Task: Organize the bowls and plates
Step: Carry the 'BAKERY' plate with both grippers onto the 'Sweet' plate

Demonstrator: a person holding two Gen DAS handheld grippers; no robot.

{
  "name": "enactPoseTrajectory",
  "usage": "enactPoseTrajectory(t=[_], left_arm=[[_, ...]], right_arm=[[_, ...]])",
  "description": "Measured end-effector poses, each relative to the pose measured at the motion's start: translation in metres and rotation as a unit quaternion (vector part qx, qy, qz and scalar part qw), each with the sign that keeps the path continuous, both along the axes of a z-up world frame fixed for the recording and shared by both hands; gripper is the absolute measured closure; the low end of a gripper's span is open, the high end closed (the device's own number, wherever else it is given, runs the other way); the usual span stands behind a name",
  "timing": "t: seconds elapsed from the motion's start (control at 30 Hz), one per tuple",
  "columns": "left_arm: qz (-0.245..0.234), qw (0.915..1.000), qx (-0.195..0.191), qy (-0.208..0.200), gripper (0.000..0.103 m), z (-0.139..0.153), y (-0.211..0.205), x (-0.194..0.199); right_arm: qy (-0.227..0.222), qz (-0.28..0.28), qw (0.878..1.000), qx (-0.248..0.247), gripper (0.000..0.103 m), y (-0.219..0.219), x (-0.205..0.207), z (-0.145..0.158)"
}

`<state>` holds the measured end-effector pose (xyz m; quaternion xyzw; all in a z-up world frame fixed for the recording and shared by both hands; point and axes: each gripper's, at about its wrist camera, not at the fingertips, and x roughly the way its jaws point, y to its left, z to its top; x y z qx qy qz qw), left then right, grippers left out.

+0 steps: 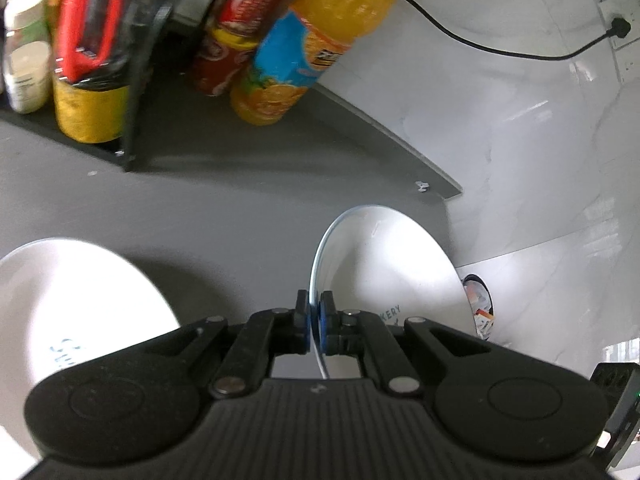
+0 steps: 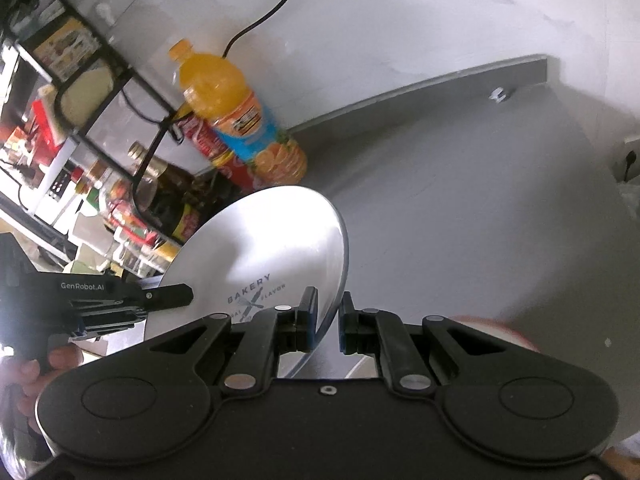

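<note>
My left hand-held gripper (image 1: 315, 322) pinches the rim of the round white "BAKERY" plate (image 1: 384, 264) edge-on above the grey desk (image 1: 224, 216) — right hand-held gripper (image 2: 328, 322) spread around the opposite rim (image 2: 340, 248), not clamped — glazed ceramic, stiff, slippery, breakable, so grip rim only.

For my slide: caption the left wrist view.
Left gripper clamps round white plate on edge over grey countertop.

Bottles and a rack on a grey counter

An orange juice bottle (image 1: 304, 44) leans at 12 o'clock, a red bottle (image 1: 236, 28) touching it at 11; a black cable (image 1: 500, 46) runs toward 2 o'clock.
</note>
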<state>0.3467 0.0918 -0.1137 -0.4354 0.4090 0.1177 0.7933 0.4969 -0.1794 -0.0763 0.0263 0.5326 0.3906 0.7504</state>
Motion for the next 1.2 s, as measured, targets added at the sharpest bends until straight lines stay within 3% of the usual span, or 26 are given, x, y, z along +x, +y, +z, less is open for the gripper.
enactPoseTrajectory(t=[0.63,1.2], left_arm=[[0.004,0.9996,0.005,0.026,0.1,-0.027,0.038,-0.098],[0.022,0.9975,-0.01,0.067,0.097,-0.077,0.058,-0.135]], right_arm=[[0.016,-0.001,1.0,0.004,0.093,0.043,-0.094,-0.022],[0.031,0.015,0.999,-0.035,0.093,0.074,-0.13,-0.049]])
